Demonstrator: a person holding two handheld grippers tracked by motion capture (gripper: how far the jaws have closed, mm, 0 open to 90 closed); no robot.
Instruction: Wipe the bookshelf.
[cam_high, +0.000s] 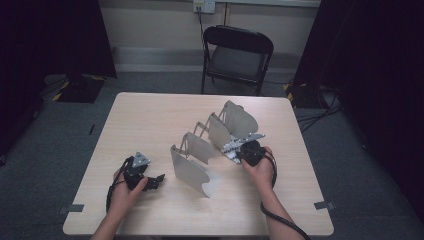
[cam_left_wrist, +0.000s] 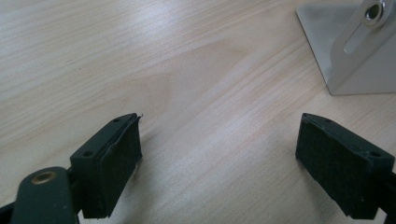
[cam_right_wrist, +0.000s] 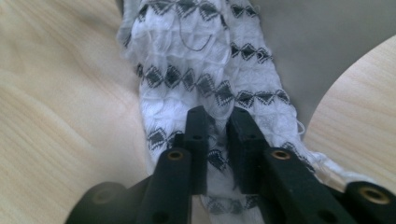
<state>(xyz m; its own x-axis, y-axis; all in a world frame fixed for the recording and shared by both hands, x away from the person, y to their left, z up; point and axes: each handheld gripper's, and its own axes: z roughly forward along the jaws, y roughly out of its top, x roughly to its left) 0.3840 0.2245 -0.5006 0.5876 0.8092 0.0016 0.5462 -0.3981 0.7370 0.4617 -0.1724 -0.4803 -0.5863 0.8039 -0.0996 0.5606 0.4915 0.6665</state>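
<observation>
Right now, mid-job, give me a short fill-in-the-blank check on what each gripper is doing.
1. The right gripper has its jaws shut on a white and ____ patterned cloth.
2. The left gripper has its jaws ____, with nothing between them.
3. The folding metal rack stands on the ____.

Missing words: black; open; table

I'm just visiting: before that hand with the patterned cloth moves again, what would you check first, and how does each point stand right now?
1. Right gripper shut on the black-and-white patterned cloth: ok.
2. Grip deep enough to hold: cannot tell, it pinches only a fold.
3. Cloth free of the metal folding rack: not ok, it lies against a panel.
4. Left gripper open, nothing between its jaws: ok.
5. Rack steadied by the left gripper: not ok, it sits apart on the table.
</observation>
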